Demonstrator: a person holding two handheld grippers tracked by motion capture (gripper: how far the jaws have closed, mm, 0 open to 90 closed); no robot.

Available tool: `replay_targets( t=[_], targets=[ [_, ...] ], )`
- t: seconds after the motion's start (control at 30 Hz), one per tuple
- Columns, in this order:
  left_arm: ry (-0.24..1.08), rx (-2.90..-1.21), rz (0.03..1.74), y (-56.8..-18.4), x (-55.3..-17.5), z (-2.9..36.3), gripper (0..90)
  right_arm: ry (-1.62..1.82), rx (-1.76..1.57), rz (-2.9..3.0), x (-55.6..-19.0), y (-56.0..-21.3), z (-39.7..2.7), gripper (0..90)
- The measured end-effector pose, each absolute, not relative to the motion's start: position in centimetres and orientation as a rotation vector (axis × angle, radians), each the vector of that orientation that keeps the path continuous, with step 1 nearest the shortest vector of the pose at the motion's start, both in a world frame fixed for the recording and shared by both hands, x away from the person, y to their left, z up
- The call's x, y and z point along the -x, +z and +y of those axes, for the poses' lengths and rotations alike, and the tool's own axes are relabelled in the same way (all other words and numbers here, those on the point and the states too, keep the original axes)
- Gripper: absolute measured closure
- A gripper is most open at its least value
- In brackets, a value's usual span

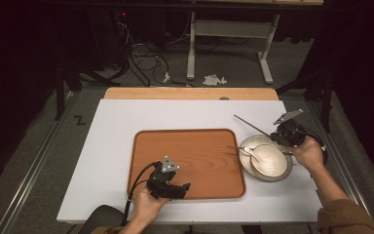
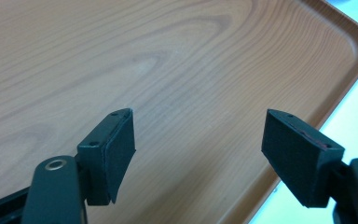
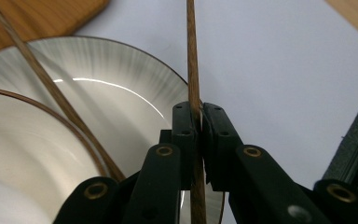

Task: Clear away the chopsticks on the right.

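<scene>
Black jaws of the right gripper are closed on a thin brown chopstick, which runs straight up between the pads in the right gripper view and continues below them. No gap remains beside the stick; the pads press on it from both sides. A second chopstick lies slanted across the rim of the upper plate, apart from the jaws.

Plate arrangement: two pale plates with a brown edge line are stacked, the upper one set off-centre on the lower plate. In the high view the stack sits on the white table just beside the right edge of the wooden tray, touching or nearly touching it; which cannot be told. The held chopstick extends up and to the left from the right gripper over the table, its far tip raised off the plates. The right hand grasps the gripper body at the right of the stack.

Left gripper: positioned over the near edge of the tray, held by the left hand. In the left gripper view its jaws stand wide apart with nothing between the pads; bare wood-grain tray surface lies under them, and the tray's rounded corner is at the right.
</scene>
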State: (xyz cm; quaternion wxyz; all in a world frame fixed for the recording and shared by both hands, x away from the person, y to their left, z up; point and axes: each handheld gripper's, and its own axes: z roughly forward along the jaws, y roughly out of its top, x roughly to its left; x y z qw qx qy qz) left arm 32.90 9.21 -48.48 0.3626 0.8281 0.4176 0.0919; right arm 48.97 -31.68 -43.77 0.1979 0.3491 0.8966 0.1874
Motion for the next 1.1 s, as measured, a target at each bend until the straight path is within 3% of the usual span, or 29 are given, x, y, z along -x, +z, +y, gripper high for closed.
replay_targets(
  t=[0.27,0.6,0.8,1.1],
  targets=[
    [0.240,-2.132,1.065,-48.3,-32.7,9.1,25.8,0.668,-0.973,2.437,-46.4,-40.5,-31.3,85.3],
    [0.242,-2.129,1.050,-48.0,-32.6,9.1,25.9,0.773,-0.892,2.443,-39.5,-38.0,-27.7,85.2],
    [0.234,-2.143,1.035,-48.1,-32.8,8.8,26.0,0.857,-0.856,2.480,-36.1,-38.9,-24.8,85.2],
    [0.229,-2.147,1.031,-48.1,-32.9,8.6,26.0,0.807,-0.863,2.529,-35.3,-42.1,-21.5,85.1]
  ],
)
